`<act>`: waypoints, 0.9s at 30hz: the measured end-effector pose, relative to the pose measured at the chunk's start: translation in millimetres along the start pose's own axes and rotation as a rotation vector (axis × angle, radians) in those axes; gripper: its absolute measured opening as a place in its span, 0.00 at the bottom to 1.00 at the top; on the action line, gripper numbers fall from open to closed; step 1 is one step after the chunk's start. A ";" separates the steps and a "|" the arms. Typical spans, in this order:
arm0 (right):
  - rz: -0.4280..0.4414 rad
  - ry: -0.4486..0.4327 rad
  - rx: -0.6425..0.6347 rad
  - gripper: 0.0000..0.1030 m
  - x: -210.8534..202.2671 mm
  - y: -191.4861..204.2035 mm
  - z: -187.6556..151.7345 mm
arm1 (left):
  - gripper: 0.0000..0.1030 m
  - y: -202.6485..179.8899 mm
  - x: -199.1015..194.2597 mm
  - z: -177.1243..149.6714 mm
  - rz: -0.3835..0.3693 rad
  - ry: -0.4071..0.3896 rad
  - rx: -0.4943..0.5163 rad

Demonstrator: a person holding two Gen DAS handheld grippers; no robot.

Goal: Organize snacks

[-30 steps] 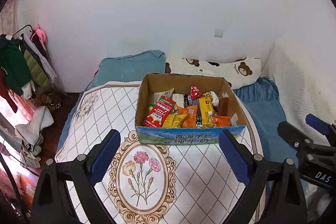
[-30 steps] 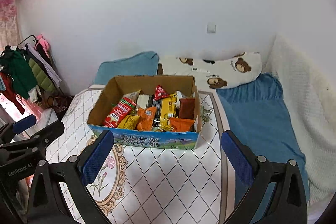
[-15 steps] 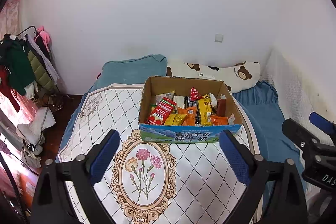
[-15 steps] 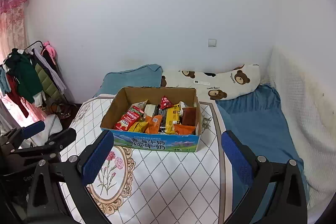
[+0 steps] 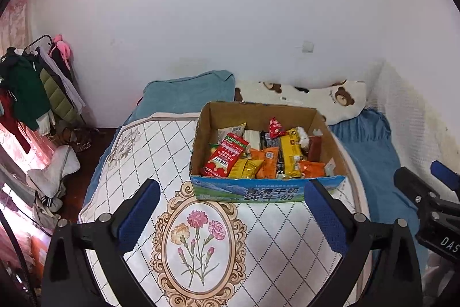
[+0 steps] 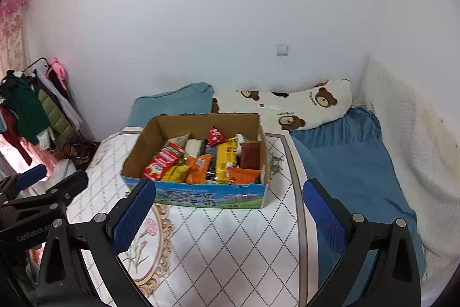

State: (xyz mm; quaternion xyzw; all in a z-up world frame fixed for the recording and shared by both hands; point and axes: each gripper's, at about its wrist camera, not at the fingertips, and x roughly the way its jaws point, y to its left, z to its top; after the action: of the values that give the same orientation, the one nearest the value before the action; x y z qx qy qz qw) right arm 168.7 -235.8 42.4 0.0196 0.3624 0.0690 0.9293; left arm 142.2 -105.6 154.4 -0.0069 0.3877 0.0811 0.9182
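A cardboard box (image 5: 207, 134) (image 6: 143, 140) with a blue printed front stands on a quilted mat on the bed. It holds several snack packets: a red packet (image 5: 227, 154) (image 6: 162, 160), orange packets (image 5: 266, 161) (image 6: 198, 169), a yellow bar (image 5: 290, 156) (image 6: 225, 160) and a small red triangular pack (image 5: 275, 126) (image 6: 215, 135). My left gripper (image 5: 231, 216) is open and empty, held above the mat in front of the box. My right gripper (image 6: 227, 216) is open and empty, in front of the box too. The right gripper also shows at the left view's right edge (image 5: 428, 197).
The white diamond-pattern mat (image 5: 198, 238) with a flower medallion covers a blue bedsheet (image 6: 353, 163). A blue pillow (image 5: 187, 94) and a bear-print pillow (image 5: 316, 99) lie behind the box. A clothes rack (image 5: 31, 88) stands at the left, clutter on the floor beneath. A white wall runs behind.
Both grippers have pulled back and up from the box, then eased closer again. The box and snacks have not moved. Both stay open.
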 end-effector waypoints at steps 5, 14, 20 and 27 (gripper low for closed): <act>-0.008 0.011 0.015 1.00 30.7 -5.4 4.6 | 1.00 -3.7 27.3 4.4 0.021 0.022 0.014; -0.003 0.043 0.007 1.00 80.5 -7.6 11.6 | 1.00 -6.2 62.7 11.7 0.048 0.053 0.006; -0.013 0.054 -0.002 1.00 99.9 -8.0 11.7 | 1.00 -6.4 78.0 15.5 0.051 0.075 0.000; -0.020 0.070 -0.009 1.00 110.9 -11.8 8.5 | 0.99 -8.4 86.8 14.4 0.041 0.094 0.001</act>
State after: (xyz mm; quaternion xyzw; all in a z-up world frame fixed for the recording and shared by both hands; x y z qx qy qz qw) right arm 256.6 -231.6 -26.8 0.0093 0.3944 0.0618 0.9168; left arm 213.3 -100.3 102.2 -0.0023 0.4304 0.0994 0.8971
